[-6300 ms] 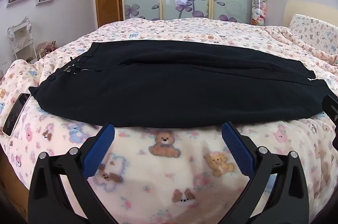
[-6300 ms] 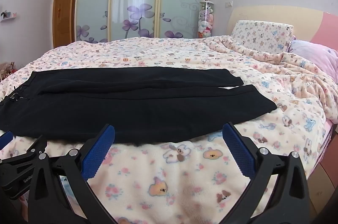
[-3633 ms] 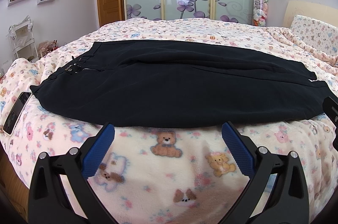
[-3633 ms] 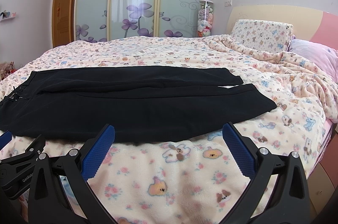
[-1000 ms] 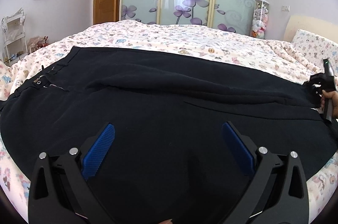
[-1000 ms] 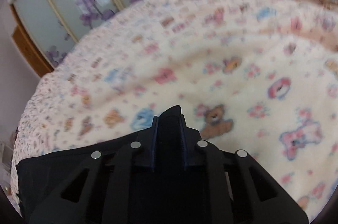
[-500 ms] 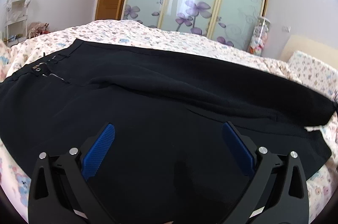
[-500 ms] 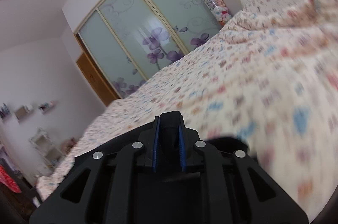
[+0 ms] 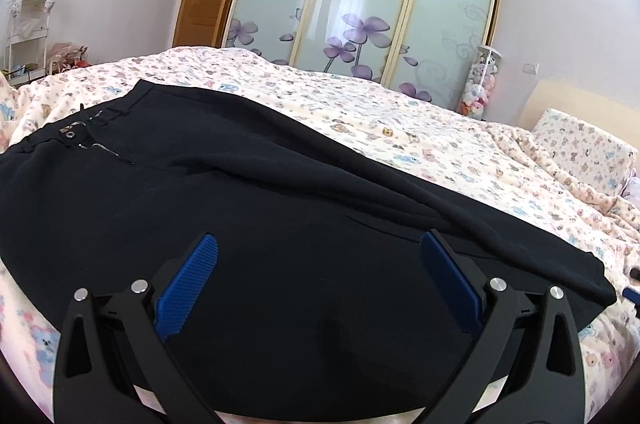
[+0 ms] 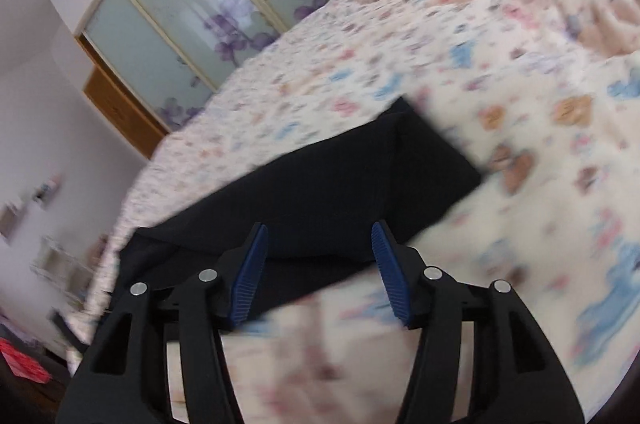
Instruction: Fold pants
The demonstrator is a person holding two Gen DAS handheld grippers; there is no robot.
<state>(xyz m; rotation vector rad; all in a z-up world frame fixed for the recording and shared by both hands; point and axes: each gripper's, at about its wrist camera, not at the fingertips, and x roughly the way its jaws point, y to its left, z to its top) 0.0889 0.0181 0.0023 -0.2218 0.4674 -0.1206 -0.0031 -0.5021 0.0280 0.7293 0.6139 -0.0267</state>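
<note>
Across the bed's (image 9: pixel 460 151) near edge, black pants (image 9: pixel 248 207) lying flat. Right claw (image 10: pixel 318 262), clamped shut half a second ago, now spread beside the hem; left claw (image 9: pixel 320 280) spread above. Leg apparently released.

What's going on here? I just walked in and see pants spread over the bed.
A person is folding black pants on a bed with a teddy-print blanket, using handheld tongs. The left tongs hover open over the middle of the pants, gripping nothing. The right tongs are open at the leg end, also holding nothing. One leg lies folded over the other; no crosswise fold is made yet.
</note>
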